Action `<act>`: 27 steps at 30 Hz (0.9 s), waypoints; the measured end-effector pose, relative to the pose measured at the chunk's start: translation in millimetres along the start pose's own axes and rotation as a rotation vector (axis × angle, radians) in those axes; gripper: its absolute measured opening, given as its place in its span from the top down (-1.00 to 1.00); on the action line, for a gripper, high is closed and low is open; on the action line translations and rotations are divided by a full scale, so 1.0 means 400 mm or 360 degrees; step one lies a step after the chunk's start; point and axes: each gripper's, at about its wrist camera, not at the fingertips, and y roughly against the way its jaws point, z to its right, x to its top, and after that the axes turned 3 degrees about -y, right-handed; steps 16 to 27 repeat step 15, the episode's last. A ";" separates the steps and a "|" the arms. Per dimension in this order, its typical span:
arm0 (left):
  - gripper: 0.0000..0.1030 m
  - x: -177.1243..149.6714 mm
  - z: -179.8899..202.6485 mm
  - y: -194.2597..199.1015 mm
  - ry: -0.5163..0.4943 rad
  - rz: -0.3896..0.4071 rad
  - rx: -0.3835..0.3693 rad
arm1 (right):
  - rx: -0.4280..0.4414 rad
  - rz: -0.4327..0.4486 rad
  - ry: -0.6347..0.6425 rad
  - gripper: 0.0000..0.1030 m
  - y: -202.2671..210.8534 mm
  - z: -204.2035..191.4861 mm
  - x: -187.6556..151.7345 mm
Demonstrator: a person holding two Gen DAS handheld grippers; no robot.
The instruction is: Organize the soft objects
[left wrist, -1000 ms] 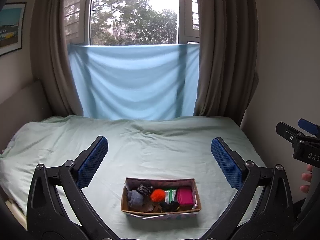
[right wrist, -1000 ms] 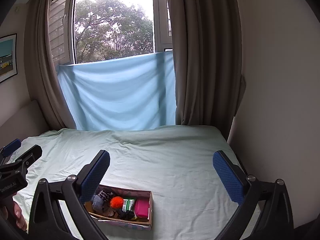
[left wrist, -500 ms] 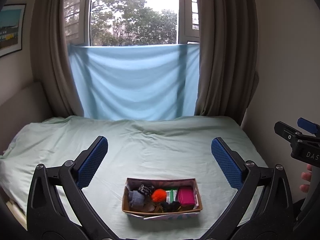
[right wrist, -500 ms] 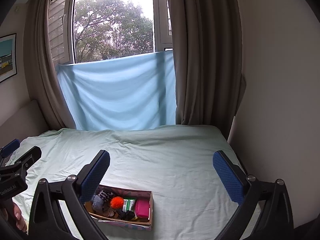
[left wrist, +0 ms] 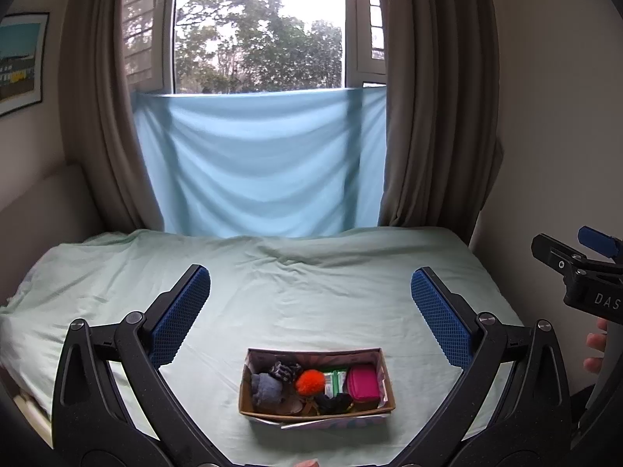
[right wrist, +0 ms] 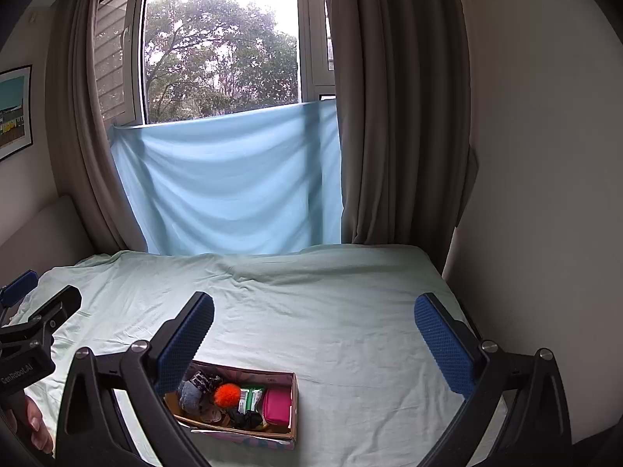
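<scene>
Cardboard box (left wrist: 383, 379) between spread grippers

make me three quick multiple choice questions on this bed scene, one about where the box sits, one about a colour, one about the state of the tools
1. Where is the cardboard box?
A. on the green bedsheet, near its front edge
B. on the windowsill
C. on the floor beside the bed

2. What colour is the fluffy ball in the box?
A. white
B. orange
C. blue

3. What state are the two tools in?
A. both shut on socks
B. left one shut on the box
C. both open and holding nothing

Answers:
1. A, the box rests on the sheet just ahead of the left tool.
2. B, a bright orange puff sits between the grey sock and the pink pouch.
3. C, the left tool and the right tool each have their blue pads spread wide with only bedding seen between them.
</scene>
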 end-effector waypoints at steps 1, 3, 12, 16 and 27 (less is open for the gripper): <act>-1.00 0.000 0.000 0.001 -0.0002 0.0003 -0.0003 | 0.0001 0.0001 0.0000 -0.99 0.000 0.000 0.000; -1.00 0.002 0.002 0.004 -0.0009 0.0015 0.0009 | 0.0000 0.0001 -0.0001 -0.99 -0.001 -0.002 0.000; -1.00 0.007 -0.010 0.001 0.0001 0.0053 0.0034 | -0.0001 -0.0003 -0.0004 -0.99 -0.008 -0.003 -0.001; -1.00 0.008 -0.012 -0.003 -0.0004 0.0057 0.0030 | 0.0001 -0.0012 -0.0011 -0.99 -0.013 -0.005 0.000; -1.00 0.008 -0.012 -0.003 -0.0004 0.0057 0.0030 | 0.0001 -0.0012 -0.0011 -0.99 -0.013 -0.005 0.000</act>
